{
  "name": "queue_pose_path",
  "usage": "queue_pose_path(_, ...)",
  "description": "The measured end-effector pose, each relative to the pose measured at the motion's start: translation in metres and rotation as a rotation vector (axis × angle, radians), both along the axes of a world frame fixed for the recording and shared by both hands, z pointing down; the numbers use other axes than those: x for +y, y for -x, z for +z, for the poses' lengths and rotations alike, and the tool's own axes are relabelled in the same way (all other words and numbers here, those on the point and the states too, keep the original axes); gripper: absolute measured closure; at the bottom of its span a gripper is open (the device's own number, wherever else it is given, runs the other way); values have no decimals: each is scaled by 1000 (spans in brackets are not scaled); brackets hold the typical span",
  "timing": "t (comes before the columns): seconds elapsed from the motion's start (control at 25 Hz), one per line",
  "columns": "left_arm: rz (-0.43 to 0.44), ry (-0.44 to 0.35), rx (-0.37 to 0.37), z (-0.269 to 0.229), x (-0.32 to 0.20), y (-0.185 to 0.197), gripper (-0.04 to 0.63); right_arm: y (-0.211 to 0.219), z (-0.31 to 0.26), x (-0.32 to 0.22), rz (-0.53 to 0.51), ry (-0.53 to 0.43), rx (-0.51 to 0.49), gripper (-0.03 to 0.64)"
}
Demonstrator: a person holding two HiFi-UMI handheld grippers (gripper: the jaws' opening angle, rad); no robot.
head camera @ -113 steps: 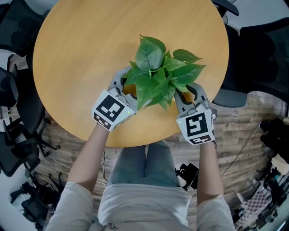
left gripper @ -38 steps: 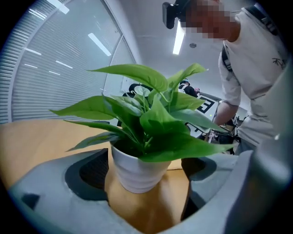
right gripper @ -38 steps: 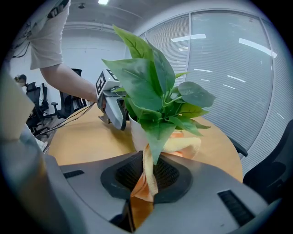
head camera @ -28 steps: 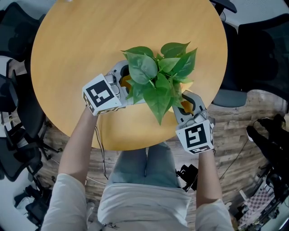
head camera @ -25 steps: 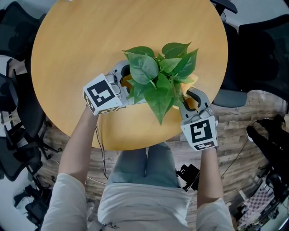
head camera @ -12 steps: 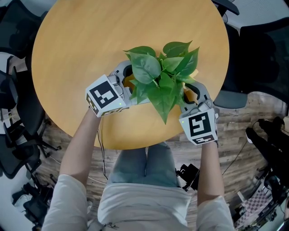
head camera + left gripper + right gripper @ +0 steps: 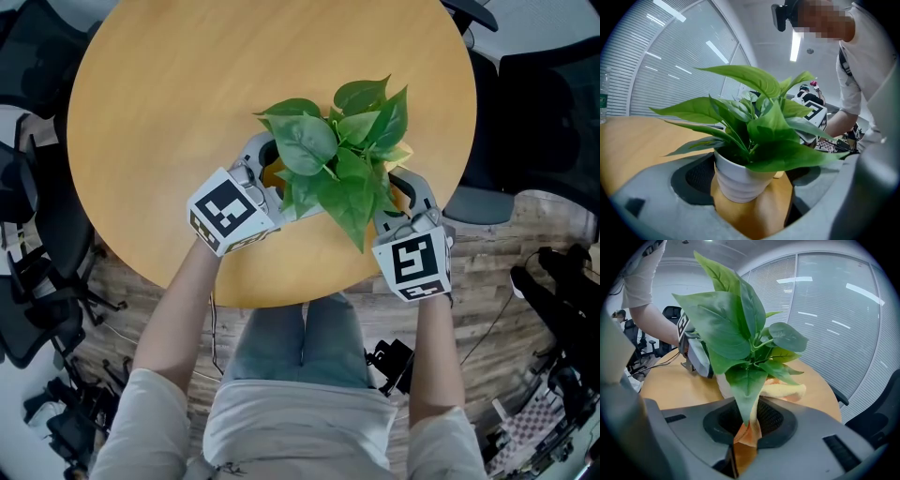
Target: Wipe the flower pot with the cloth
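Now the wiping looks under way but not finished: your right gripper (image 7: 745,427) is clamped on the soft yellow-orange cloth (image 7: 785,391), which lies against the near side of the small white ribbed flower pot (image 7: 736,180). The pot stands on the round wooden table (image 7: 187,84), between the wide-spread jaws of your left gripper (image 7: 754,185). How much is already clean cannot be told. Since half a second ago, the green leaves (image 7: 337,159) have swung toward your right, and your left gripper sits nearer the table edge.

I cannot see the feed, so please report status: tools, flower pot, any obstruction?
Left tool open around white pot. Right tool shut on cloth, cloth at pot's side. Leaves droop over right tool.
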State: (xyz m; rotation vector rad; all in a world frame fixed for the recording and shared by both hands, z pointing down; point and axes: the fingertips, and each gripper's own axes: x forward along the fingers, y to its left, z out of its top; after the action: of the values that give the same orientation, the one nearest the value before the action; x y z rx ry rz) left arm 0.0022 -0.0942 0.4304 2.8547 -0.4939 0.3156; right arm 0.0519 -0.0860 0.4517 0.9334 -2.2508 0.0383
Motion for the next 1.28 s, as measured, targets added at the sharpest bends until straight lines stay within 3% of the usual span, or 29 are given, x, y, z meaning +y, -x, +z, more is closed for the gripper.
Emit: queue_pose_path(1.28, -358, 51, -60, 5, -8, -1, 120, 9, 3, 23, -20, 12, -8, 560)
